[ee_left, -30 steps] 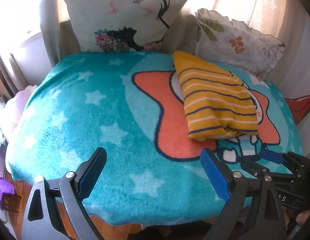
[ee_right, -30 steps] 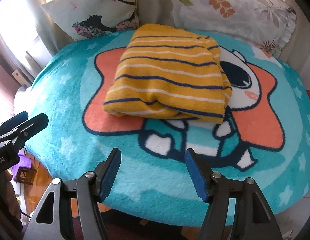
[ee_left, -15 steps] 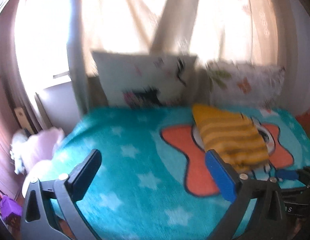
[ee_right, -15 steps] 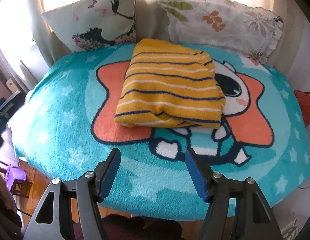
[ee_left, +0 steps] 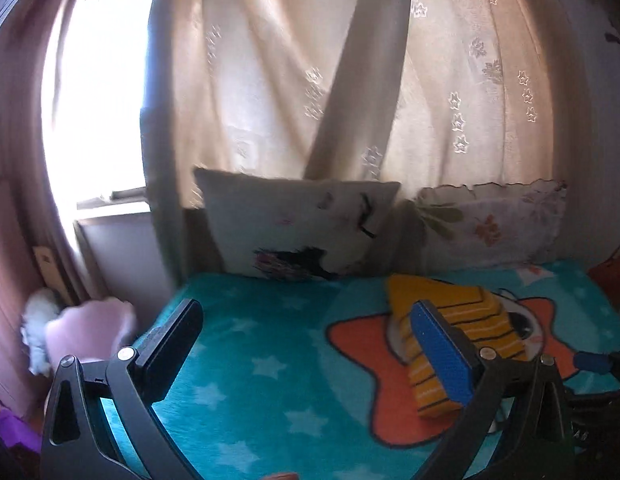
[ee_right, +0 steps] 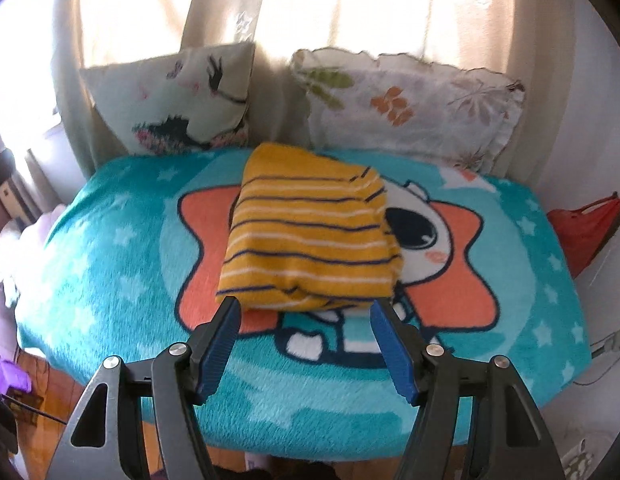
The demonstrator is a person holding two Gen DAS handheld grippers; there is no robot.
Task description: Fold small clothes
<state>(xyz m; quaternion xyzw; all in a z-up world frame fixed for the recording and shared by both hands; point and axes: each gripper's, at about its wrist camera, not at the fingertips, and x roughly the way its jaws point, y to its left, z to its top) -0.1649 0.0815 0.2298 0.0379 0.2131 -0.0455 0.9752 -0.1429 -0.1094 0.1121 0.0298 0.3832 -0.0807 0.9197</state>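
A yellow garment with navy and white stripes (ee_right: 310, 232) lies folded in a neat rectangle on the teal cartoon blanket (ee_right: 109, 264); it also shows in the left wrist view (ee_left: 462, 328), partly behind a finger. My right gripper (ee_right: 303, 340) is open and empty, held back from the garment's near edge above the blanket. My left gripper (ee_left: 305, 348) is open and empty, raised and tilted up toward the curtain, left of the garment. The right gripper's tip (ee_left: 590, 362) shows at the far right of the left wrist view.
Two printed pillows (ee_right: 177, 100) (ee_right: 410, 108) lean against beige curtains (ee_left: 269, 100) behind the blanket. A pink and white cloth pile (ee_left: 81, 332) lies off the blanket's left edge. A red bag (ee_right: 586, 232) sits to the right. A bright window (ee_left: 93, 100) is at left.
Both grippers have pulled back and up from the blanket, empty. The left view has tilted up to the curtain and window. The folded garment has stayed where it was.
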